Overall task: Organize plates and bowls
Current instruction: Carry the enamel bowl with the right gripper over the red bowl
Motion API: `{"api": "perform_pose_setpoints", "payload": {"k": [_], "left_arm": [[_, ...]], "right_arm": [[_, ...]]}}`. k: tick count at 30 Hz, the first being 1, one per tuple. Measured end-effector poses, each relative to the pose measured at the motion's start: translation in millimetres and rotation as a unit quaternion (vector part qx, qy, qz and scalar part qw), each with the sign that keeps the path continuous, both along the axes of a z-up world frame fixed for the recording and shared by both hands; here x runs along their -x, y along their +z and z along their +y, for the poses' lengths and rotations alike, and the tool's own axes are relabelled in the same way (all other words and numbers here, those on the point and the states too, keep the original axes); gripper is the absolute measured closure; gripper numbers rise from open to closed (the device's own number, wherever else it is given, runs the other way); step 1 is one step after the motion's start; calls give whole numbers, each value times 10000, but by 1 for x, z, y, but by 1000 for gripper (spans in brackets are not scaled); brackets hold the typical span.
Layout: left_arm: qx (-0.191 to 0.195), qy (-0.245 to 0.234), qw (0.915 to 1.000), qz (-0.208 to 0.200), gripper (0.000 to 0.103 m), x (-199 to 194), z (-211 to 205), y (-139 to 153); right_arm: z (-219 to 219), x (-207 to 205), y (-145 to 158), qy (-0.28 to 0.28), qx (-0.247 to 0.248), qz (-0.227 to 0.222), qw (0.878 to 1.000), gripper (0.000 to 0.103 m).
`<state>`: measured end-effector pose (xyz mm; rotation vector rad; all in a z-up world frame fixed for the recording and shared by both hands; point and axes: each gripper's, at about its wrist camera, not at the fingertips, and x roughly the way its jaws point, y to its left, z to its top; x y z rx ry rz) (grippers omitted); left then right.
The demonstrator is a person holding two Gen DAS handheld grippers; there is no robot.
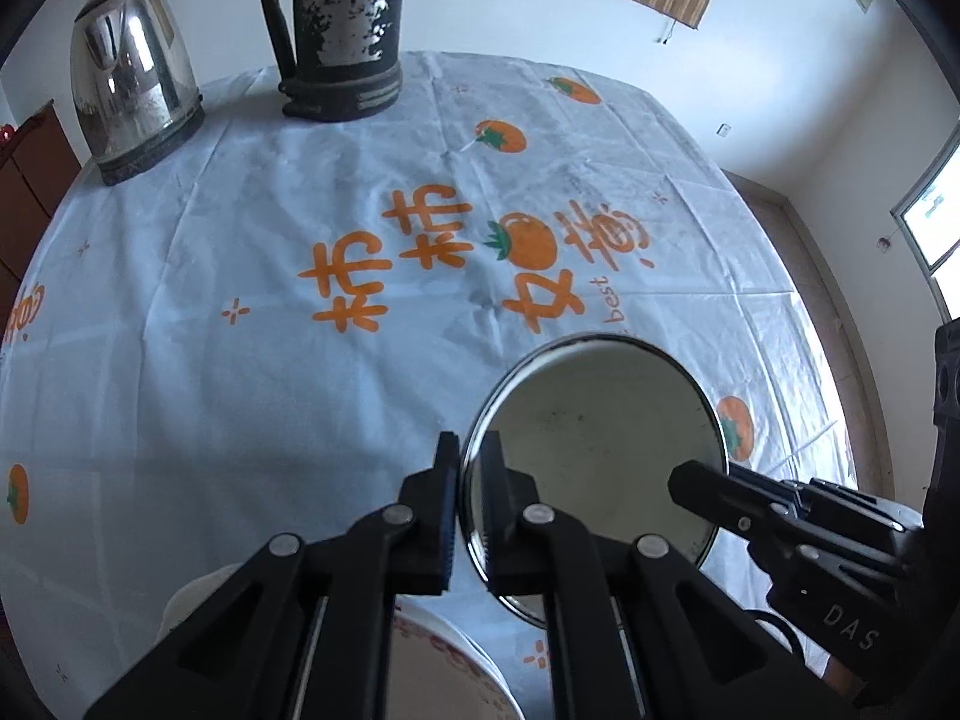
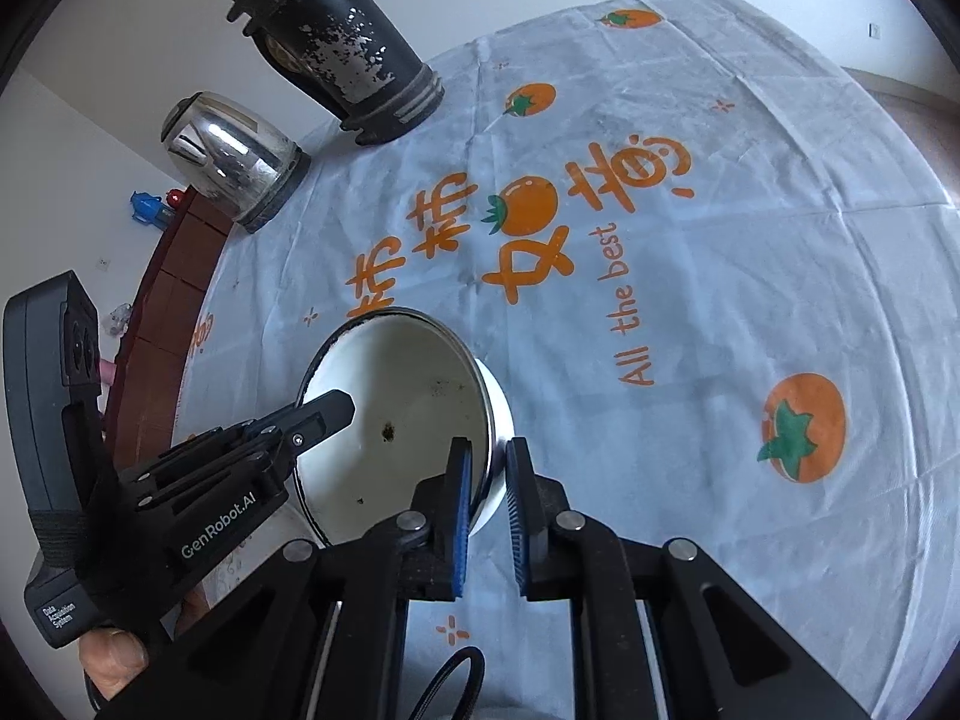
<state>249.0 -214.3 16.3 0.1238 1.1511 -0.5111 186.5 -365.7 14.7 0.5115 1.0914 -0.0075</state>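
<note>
Both hand-held grippers, left (image 1: 470, 468) and right (image 2: 487, 474), clamped on opposite bowl (image 2: 414, 396) rims, open tablecloth (image 1: 240, 276) beyond

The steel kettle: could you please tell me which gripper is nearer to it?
Left. The left gripper clamps the bowl at the rim facing the steel kettle; the right gripper clamps the opposite rim, farther away.

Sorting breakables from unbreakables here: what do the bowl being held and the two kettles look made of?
Bowl: likely enamelled metal, glossy white with a dark rim and small chips. Rounded kettle: polished stainless steel, mirror reflections. Tall jug: apparently metal under black coating that has flaked to silver.
</note>
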Motion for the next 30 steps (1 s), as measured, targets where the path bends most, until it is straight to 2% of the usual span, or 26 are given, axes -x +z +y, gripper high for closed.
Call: {"api": "perform_pose_setpoints", "payload": {"k": [6,16,30], "left_arm": [[208,-187,9996,14,99,36,3,20],[354,-531,9975,-317,99,111,6,47],[466,-773,9946,-520,99,161,-6,63]], "right_arm": [[-3,42,26,-166,55,-228,9996,92],[3,122,52,-221,138,-449,9987,92],[0,184,72,-488,373,-679,9958,92]]}}
